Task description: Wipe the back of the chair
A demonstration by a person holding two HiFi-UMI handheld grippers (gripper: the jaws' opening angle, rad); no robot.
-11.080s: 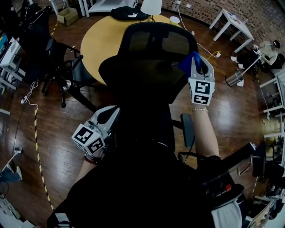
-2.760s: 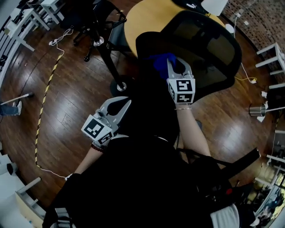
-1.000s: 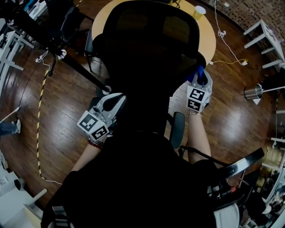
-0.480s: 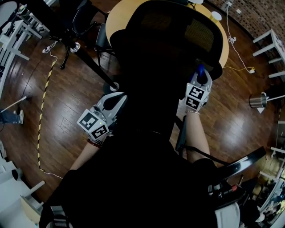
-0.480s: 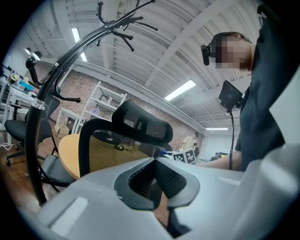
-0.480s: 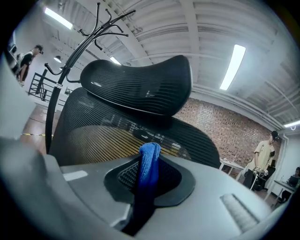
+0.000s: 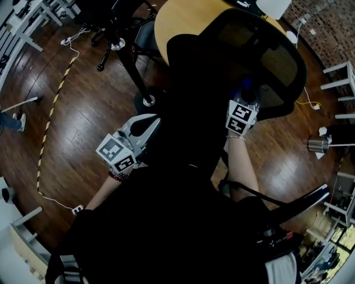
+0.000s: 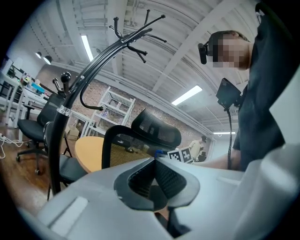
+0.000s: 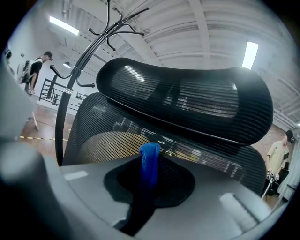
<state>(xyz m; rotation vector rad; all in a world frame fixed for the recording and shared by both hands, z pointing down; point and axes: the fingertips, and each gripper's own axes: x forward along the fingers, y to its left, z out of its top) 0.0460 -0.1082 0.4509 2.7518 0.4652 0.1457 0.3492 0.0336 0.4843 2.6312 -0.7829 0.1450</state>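
Note:
The black mesh office chair stands in front of me, its mesh back and headrest filling the right gripper view. My right gripper is shut on a blue cloth and holds it against the chair's back near the lower right side. In the head view only a small blue patch of the cloth shows above the jaws. My left gripper hangs lower at the left, away from the chair, jaws shut with nothing in them. In the left gripper view the chair shows beyond the shut jaws.
A round yellow table stands behind the chair. A black coat stand has its base on the wood floor to the left. Another black chair is at the far left. A metal bin stands at the right, near white tables.
The view has swung, so the chair now sits further right. My right gripper with the cloth has moved slightly up and left along the chair's back. The left gripper has hardly moved.

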